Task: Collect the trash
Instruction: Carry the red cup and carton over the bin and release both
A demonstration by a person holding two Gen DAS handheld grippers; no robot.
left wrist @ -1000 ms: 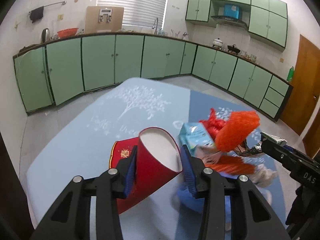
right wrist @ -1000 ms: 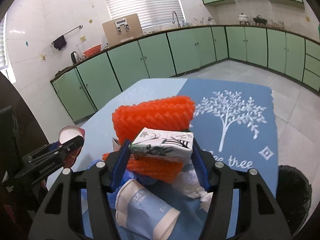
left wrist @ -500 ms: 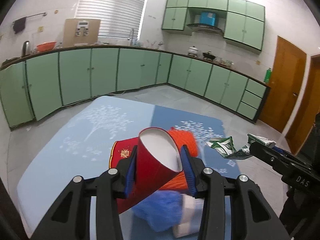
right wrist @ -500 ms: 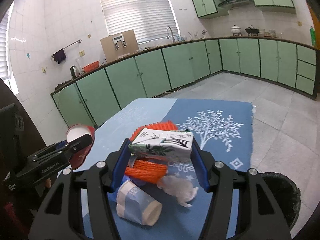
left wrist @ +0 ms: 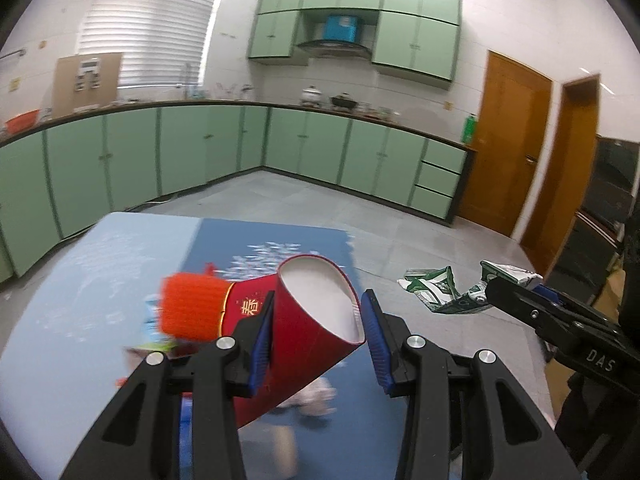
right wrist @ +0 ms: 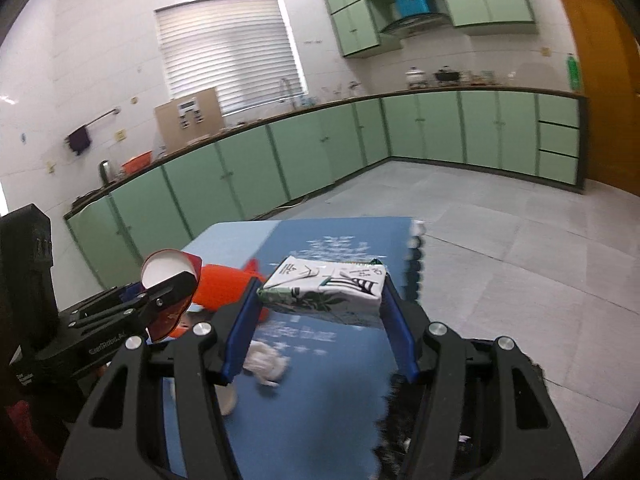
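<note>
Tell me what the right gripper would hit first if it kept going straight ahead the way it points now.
Nothing close, it seems: the right gripper, shut on the crushed carton, aims over the far edge of the blue tablecloth. Beyond lie bare floor and green cabinets. Depth is uncertain.

We have lifted both grippers higher and swung them rightward. In the left view the orange net (left wrist: 191, 306) now sits left of our left gripper (left wrist: 318, 334), no longer behind the cup (left wrist: 304, 334). The carton (right wrist: 325, 289) in our right gripper (right wrist: 320, 320) has drifted out past the cloth's (right wrist: 332, 344) edge, with the dark bin (right wrist: 394, 432) now just below its right finger.
</note>
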